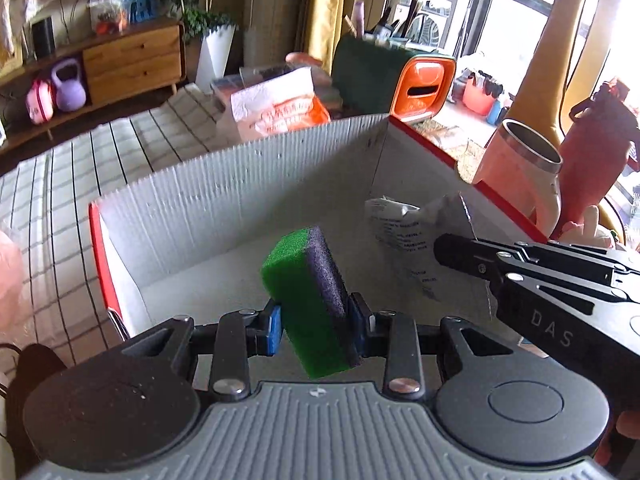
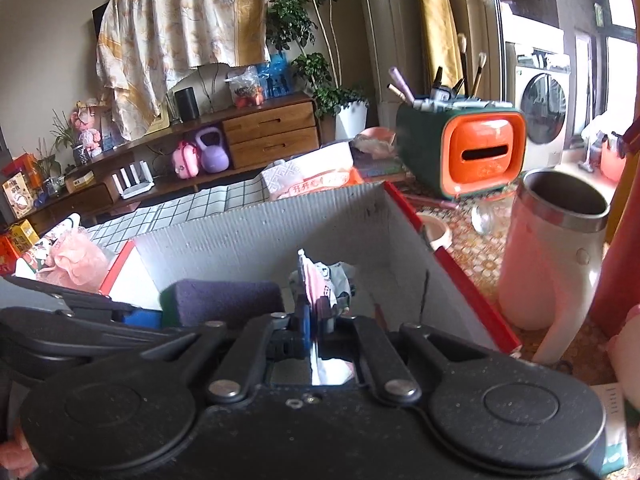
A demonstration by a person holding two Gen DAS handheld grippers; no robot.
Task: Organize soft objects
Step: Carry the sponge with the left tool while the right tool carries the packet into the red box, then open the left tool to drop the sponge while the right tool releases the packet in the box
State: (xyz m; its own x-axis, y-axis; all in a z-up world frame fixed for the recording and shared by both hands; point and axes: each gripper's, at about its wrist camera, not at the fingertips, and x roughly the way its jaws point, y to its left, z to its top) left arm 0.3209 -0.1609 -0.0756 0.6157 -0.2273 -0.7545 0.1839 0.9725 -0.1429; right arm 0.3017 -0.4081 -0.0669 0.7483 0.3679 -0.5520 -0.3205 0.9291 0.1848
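My left gripper point(image 1: 316, 326) is shut on a green and purple sponge point(image 1: 308, 300) and holds it above the inside of a white corrugated box with red edges point(image 1: 240, 184). My right gripper point(image 2: 316, 320) is shut on a small crinkled plastic packet point(image 2: 320, 280) with pink and white print, also over the box point(image 2: 248, 240). In the left wrist view the right gripper's finger point(image 1: 472, 256) reaches in from the right with the packet point(image 1: 404, 228) at its tip. The sponge also shows at the left in the right wrist view point(image 2: 224, 300).
A pink and steel mug point(image 2: 556, 248) stands right of the box, with a red bottle point(image 1: 596, 160) behind it. A green and orange organizer point(image 2: 460, 152) with brushes, a tissue pack point(image 2: 312, 178) and a pink bag point(image 2: 72, 260) lie around on the checked tablecloth point(image 1: 60, 200).
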